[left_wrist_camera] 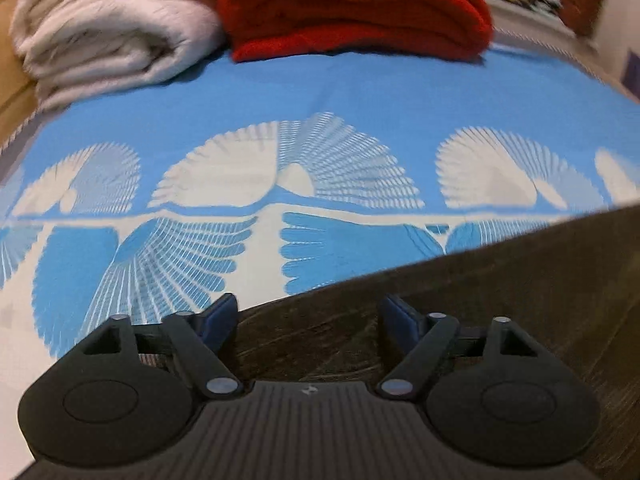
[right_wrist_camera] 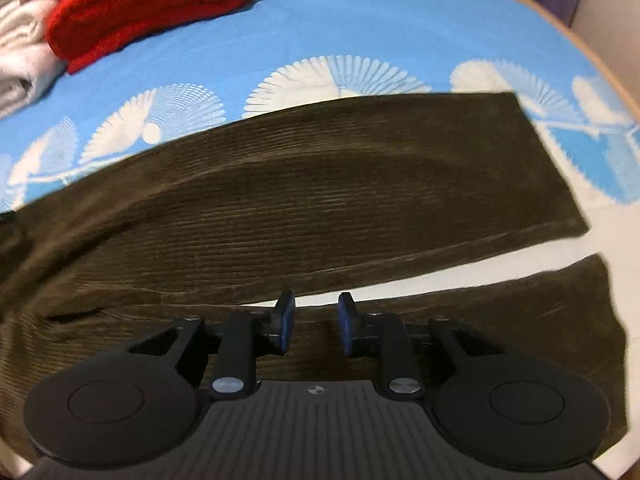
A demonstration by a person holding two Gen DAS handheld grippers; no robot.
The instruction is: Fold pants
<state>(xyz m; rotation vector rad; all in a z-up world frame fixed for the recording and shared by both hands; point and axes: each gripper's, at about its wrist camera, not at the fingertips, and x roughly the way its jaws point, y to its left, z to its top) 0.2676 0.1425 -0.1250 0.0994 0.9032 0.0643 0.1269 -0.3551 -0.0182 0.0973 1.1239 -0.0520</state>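
Left gripper (left_wrist_camera: 306, 312) jaws wide apart, nothing between, brown corduroy pants (left_wrist_camera: 500, 280) beneath. Right gripper (right_wrist_camera: 313, 312) slightly parted, empty, over near leg; far leg ahead on bedsheet (right_wrist_camera: 320, 28).

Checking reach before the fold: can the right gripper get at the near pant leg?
Probably yes: the right gripper hangs just over the near pant leg, fingers apart, nothing between.

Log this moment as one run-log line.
left tongs: open, empty | right tongs: open, empty | pants: flat on bedsheet, legs apart
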